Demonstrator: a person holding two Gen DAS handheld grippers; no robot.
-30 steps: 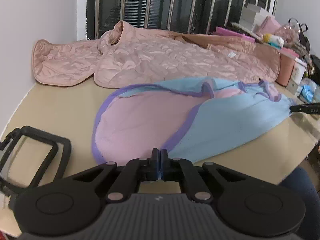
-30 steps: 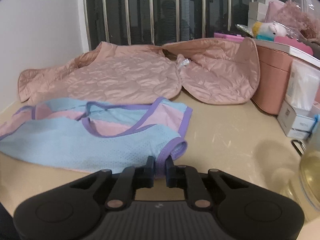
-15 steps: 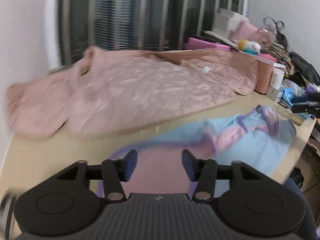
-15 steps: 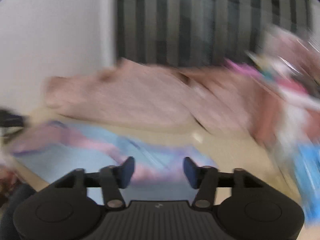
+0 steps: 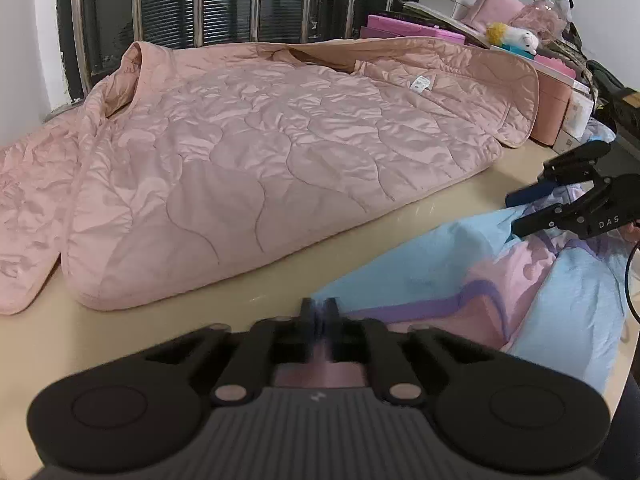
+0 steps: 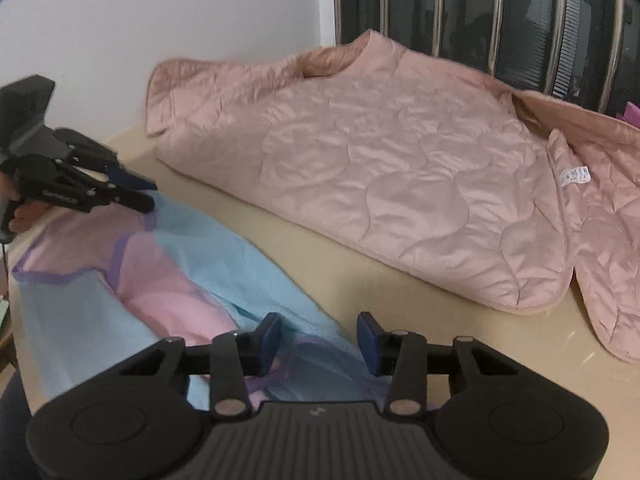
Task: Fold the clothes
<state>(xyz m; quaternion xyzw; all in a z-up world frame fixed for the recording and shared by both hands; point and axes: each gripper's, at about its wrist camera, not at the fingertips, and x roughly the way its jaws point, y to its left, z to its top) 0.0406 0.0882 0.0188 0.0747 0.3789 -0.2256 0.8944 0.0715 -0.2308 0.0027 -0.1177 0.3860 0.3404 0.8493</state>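
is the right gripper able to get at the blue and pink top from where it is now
Probably yes: the right gripper is right over the blue and pink top, jaws closing with its purple-edged fabric between them and nothing in the way. The pink quilted jacket lies apart, further back.

A salmon-pink satin quilted jacket [image 5: 280, 168] is stitched in a curved, scallop-like pattern and carries a small white label [image 5: 420, 85]. A thin mesh garment [image 6: 168, 280] mixes sky-blue and pale pink panels with lilac-purple trim. The smooth tabletop [image 5: 360, 240] is pale beige. The black plastic grippers have dark blue pads [image 6: 370, 340]. The wall [image 6: 160, 20] is white; the window bars [image 5: 256, 0] are silver against dark blinds.
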